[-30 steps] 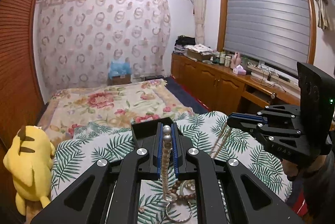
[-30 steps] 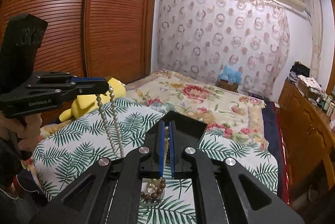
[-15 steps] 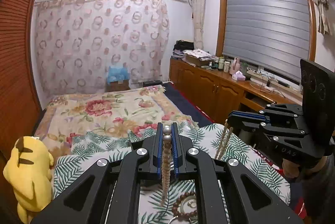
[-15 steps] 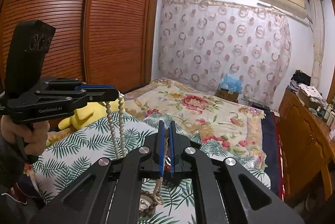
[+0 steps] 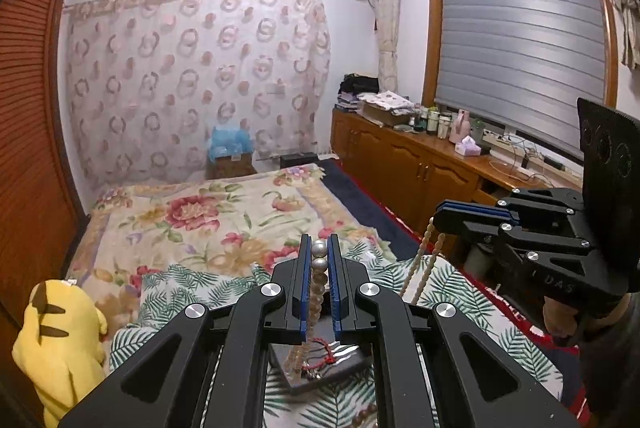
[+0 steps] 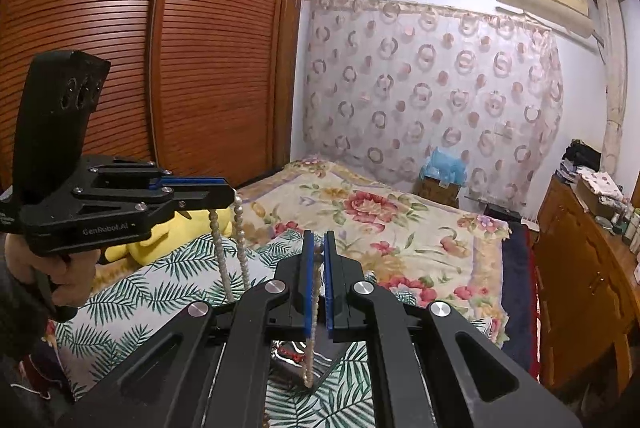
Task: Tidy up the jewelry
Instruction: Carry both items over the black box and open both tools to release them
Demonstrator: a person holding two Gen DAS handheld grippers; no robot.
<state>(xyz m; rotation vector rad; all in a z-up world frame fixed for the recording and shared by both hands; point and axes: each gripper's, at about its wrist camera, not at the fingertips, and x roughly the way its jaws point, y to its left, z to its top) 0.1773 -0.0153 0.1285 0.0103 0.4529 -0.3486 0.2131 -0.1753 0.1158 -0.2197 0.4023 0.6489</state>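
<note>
So the pearl necklace (image 5: 319,270) is strung up in the air between both grippers, the left gripper (image 5: 319,260) pinched tight on a couple of big pearls at one end and the right gripper (image 6: 317,260) clamped on the strand further along, with loops dangling down from each. Right underneath sits a dark tray (image 5: 320,368) with a red bracelet (image 5: 322,354) and other bits on it, resting on the palm-leaf bedspread (image 5: 188,292). Off to the left there's a yellow plush (image 5: 60,340), and the floral blanket (image 5: 224,212) covers the bed beyond.
</note>
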